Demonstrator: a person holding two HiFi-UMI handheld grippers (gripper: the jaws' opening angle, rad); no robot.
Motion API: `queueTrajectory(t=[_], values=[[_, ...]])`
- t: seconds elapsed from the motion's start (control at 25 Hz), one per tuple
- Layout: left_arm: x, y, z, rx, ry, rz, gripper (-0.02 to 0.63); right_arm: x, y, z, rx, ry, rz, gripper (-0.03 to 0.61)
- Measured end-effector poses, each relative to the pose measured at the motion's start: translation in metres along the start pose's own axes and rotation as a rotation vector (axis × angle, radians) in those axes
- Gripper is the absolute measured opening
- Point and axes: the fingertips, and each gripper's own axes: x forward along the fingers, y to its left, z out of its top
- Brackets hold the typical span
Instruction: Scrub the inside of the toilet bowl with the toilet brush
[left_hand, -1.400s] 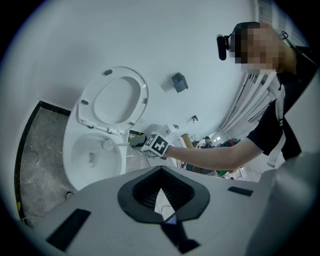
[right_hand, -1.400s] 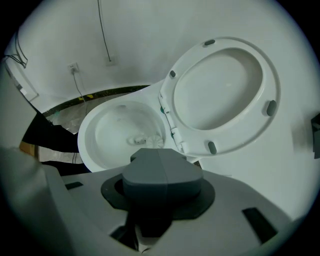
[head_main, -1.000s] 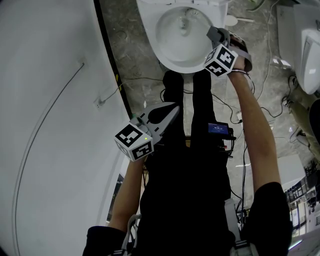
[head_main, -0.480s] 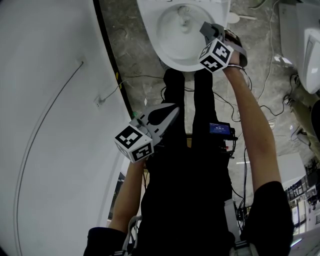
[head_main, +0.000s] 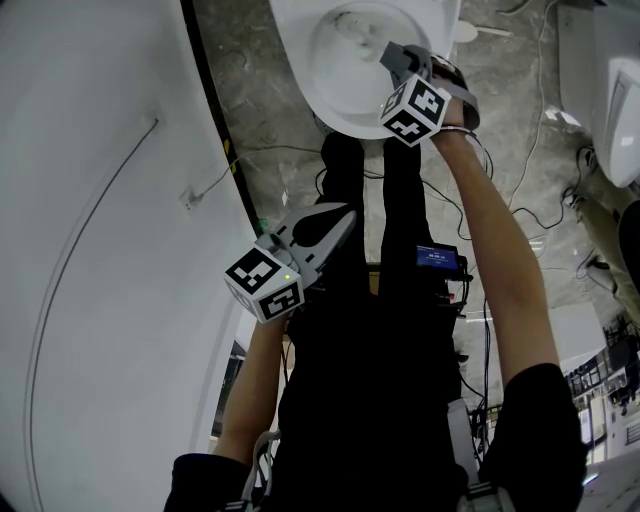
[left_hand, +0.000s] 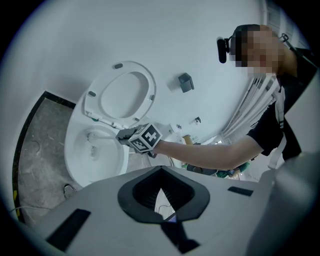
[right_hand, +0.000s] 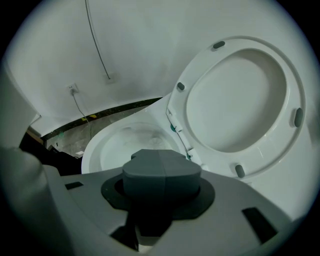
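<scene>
The white toilet bowl (head_main: 327, 100) lies at the top of the head view, its seat and lid (right_hand: 280, 125) raised. My right gripper (head_main: 386, 52) reaches over the bowl's right rim. It is shut on the toilet brush's white handle (left_hand: 106, 136), and the brush head (left_hand: 90, 135) rests against the inner wall of the bowl (left_hand: 75, 165). In the right gripper view the shut jaws hide the brush, with the bowl's inside (right_hand: 125, 142) beyond them. My left gripper (head_main: 345, 217) hangs shut and empty near the person's legs, well short of the toilet.
A curved white wall (head_main: 100, 250) with a thin cable fills the left. Loose cables (head_main: 540, 150) lie on the grey stone floor right of the toilet. Another white fixture (head_main: 618, 100) stands at the far right. The person's dark legs reach the bowl's front.
My right gripper has moved left and farther in over the bowl with the brush. The left gripper has hardly moved.
</scene>
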Motion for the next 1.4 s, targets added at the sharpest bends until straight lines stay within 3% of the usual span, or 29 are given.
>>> queueTrajectory(t=[0.24,0.6,1.04,1.4], values=[[-0.004,0.004,-0.003,-0.006,-0.001,0.01,0.009,0.009,0.009,0.009,-0.01,-0.01,0.002,0.16],[-0.003,0.007,-0.008,-0.019,0.007,0.012,0.009,0.021,0.006,0.015,0.064,-0.052,0.048,0.16],[-0.004,0.009,-0.005,-0.022,-0.001,0.014,0.009,0.019,0.023,0.022,0.2,-0.102,0.153,0.158],[0.004,0.004,-0.008,-0.015,0.005,0.001,0.009,0.012,0.047,0.014,0.25,-0.102,0.252,0.16]])
